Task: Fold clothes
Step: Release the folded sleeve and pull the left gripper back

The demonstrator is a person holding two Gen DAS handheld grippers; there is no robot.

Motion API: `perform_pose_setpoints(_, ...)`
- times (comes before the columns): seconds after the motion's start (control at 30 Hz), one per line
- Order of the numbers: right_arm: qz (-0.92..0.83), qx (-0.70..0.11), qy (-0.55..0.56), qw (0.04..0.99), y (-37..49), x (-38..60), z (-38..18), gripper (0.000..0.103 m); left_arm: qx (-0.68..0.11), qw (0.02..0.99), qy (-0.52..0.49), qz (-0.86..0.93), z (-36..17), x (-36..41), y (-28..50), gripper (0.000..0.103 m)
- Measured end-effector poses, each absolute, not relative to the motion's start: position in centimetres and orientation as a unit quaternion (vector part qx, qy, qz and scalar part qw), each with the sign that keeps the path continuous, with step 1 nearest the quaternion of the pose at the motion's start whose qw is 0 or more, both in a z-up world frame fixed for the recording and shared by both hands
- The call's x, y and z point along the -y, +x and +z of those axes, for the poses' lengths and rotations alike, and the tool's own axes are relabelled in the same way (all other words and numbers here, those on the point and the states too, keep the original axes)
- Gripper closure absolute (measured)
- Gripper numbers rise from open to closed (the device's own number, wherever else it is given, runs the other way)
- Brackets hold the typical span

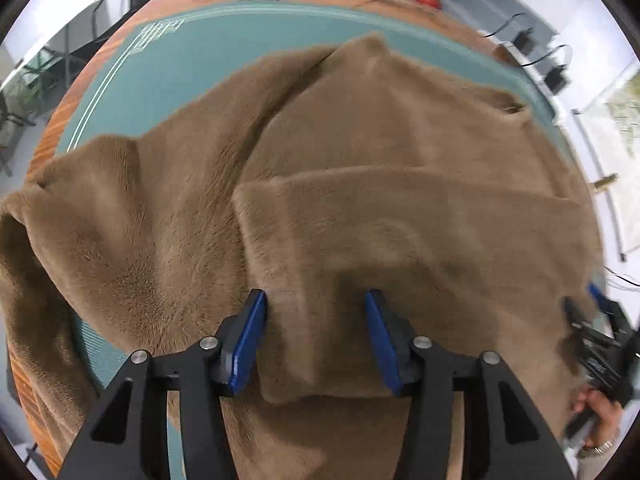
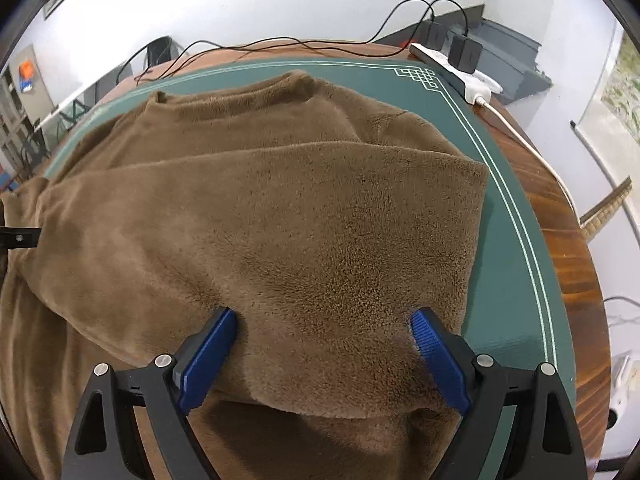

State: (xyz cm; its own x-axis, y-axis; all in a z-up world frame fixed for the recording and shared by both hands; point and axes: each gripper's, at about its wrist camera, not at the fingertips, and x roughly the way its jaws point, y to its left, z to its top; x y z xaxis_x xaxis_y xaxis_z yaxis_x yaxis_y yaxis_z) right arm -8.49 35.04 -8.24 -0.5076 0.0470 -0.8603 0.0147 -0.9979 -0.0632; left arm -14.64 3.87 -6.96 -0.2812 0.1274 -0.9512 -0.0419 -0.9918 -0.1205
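Right wrist: power strip [image 2: 456,65] w/ cables beyond garment [image 2: 280,220].

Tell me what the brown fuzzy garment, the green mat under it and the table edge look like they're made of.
Brown fuzzy garment: seems plush fleece or faux fur, matte, with short pile that shows brushed streaks. Green mat: probably felt or leatherette, smooth, with pale printed border lines; hard to tell which. Table edge: looks like polished reddish wood or veneer, glossy with visible grain.
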Motion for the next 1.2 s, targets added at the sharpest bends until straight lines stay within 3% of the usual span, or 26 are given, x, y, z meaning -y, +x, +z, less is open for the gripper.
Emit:
perform_pose_setpoints(0.17, 0.869, 0.043, -0.493, 0.015, -8.7, -35.0, -8.7, 0.003, 0.023, 0.045, -0.599, 0.799, -7.2, -4.0, -14.8, 0.043)
perform_pose_setpoints(0.3, 0.865, 0.055, -0.497, 0.037, -7.9, -34.3, -7.0, 0.002, 0.035, 0.026, -0.602, 0.798, -5.6, -3.8, -13.2, 0.043)
perform_pose_setpoints(0.5, 0.879, 0.043, -0.469, -0.077, -0.5, -30.2, -3.6, 0.002, 0.068, 0.036, -0.604, 0.793, -3.9, -4.4, -7.5, 0.04)
perform_pose_setpoints(0.7, 0.855, 0.089, -0.487, -0.153, 7.0, -26.7, -6.0, 0.002, 0.109, 0.036, -0.607, 0.787, -3.8, -5.3, -1.4, 0.039)
perform_pose_setpoints(0.9, 0.839, 0.116, -0.508, -0.154, 9.8, -28.3, -9.0, 0.001, 0.196, -0.002, -0.572, 0.797, -2.8, -1.7, 6.2, 0.039)
perform_pose_setpoints(1.2, 0.852, 0.114, -0.485, -0.159, 10.6, -28.9, -9.0, 0.001, 0.374, -0.123, -0.514, 0.762, -4.2, 11.4, 15.7, 0.039)
